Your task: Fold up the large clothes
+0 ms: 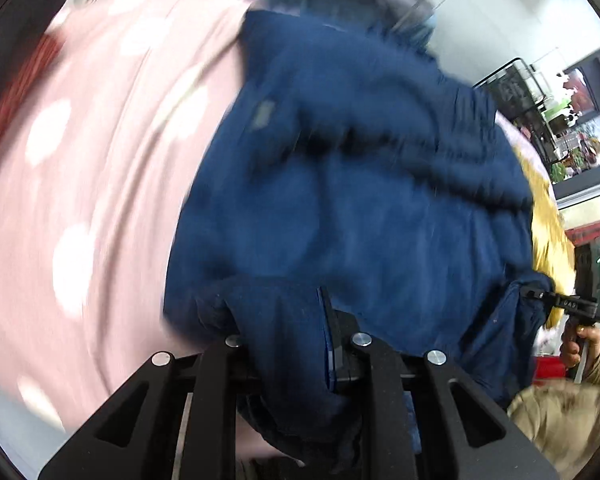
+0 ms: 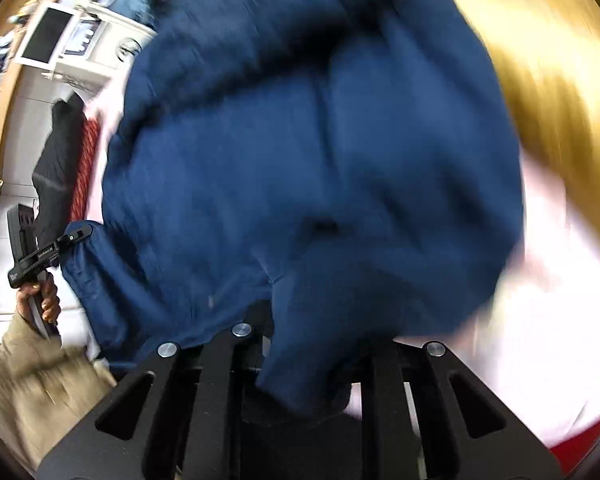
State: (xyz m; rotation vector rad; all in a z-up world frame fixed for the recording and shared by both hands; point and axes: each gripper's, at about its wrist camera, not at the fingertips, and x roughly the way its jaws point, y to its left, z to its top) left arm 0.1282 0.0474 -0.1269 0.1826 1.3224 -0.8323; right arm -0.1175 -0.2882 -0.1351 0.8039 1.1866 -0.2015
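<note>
A large navy blue garment (image 1: pixel 360 200) hangs stretched between my two grippers, over a pink bedcover with white dots (image 1: pixel 80 160). My left gripper (image 1: pixel 292 344) is shut on one edge of the garment; the cloth bunches over its fingers. It also shows in the right wrist view (image 2: pixel 74 236), at the garment's left corner. My right gripper (image 2: pixel 300 360) is shut on the opposite edge of the garment (image 2: pixel 320 160), with cloth draped over its fingers. It also shows in the left wrist view (image 1: pixel 540 294), pinching the right corner. Both views are blurred by motion.
A yellow cloth (image 2: pixel 540 80) and a white-pink surface (image 2: pixel 548 340) lie beyond the garment on the right. A dark and red item (image 2: pixel 72 160) hangs at the left. Shelves and white appliances (image 2: pixel 92 40) stand behind. The person's beige sleeve (image 1: pixel 560 412) is at the lower right.
</note>
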